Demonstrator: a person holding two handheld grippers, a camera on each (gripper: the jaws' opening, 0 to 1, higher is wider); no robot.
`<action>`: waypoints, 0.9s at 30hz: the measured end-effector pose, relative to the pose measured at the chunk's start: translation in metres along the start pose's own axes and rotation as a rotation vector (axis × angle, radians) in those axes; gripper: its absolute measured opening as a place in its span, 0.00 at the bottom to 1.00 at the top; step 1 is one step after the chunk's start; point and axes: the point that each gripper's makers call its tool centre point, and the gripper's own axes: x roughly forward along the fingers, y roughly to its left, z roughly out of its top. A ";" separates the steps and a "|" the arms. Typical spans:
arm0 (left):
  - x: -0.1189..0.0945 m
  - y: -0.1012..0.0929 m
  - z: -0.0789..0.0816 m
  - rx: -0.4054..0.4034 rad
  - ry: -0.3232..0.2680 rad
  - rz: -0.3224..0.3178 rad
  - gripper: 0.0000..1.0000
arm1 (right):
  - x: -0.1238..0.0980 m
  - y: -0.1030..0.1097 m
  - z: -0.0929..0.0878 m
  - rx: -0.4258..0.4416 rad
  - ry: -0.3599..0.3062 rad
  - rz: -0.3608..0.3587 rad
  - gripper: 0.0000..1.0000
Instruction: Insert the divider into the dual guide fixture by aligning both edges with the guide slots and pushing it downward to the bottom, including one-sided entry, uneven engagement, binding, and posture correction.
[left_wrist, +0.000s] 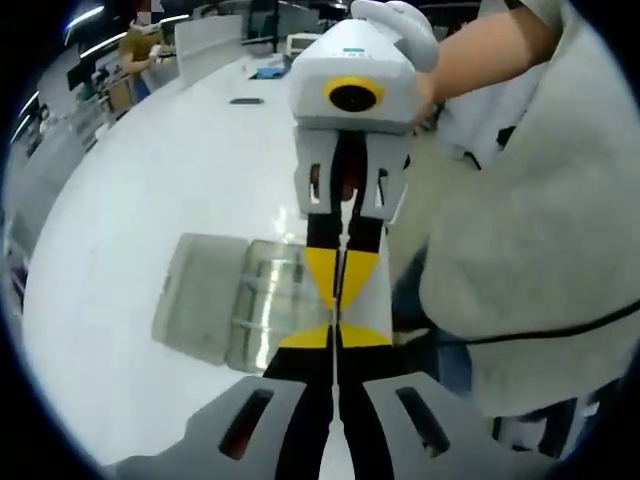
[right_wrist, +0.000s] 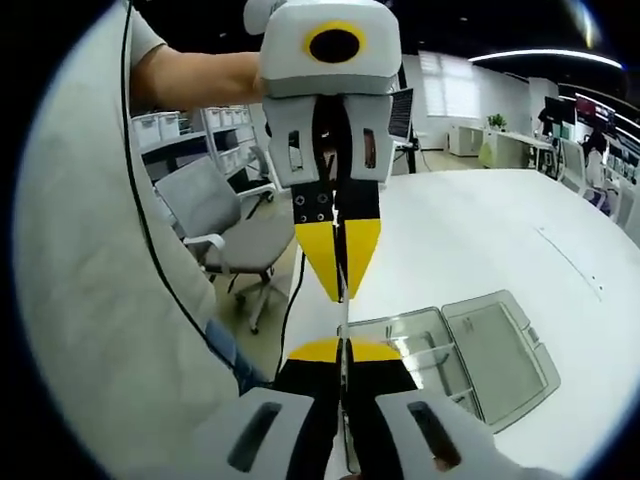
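left gripper (left_wrist: 337, 345): nearest the lens in the left gripper view, yellow-tipped jaws drawn together on the near edge of the divider, no gap showing.
right gripper (right_wrist: 343, 350): nearest the lens in the right gripper view, jaws likewise closed on the opposite edge; in the left gripper view it came in from above, tips meeting the left one's almost nose to nose.
divider (right_wrist: 344, 315): seen edge-on as a thin pale line between the two pairs of tips, held in the air above the fixture, not yet in any slot.
fixture (left_wrist: 262, 300): clear plastic box on the white table (left_wrist: 150, 200), lid (left_wrist: 200, 295) hinged open flat beside it; ribs showed inside, though which ones were the guide slots could not be told.
handling: judged light, thin and stiff, smooth enough to slip in a pinch and liable to flex or bind if one edge led.
where to hold: the two end edges, high up, leaving the lower corners free to enter the guides.
person: pale sleeve (left_wrist: 540, 230) beside the fixture, white-gloved hand (left_wrist: 400, 25) on the right gripper's body.
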 end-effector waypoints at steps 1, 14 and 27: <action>0.000 -0.001 0.000 0.001 0.001 0.001 0.00 | 0.001 0.001 0.000 0.005 -0.002 0.003 0.00; -0.002 -0.004 0.001 0.017 -0.003 -0.005 0.00 | 0.004 0.002 0.000 0.013 0.011 -0.003 0.00; -0.005 0.011 -0.012 0.050 0.051 0.045 0.00 | -0.005 -0.003 -0.005 0.034 0.037 -0.051 0.12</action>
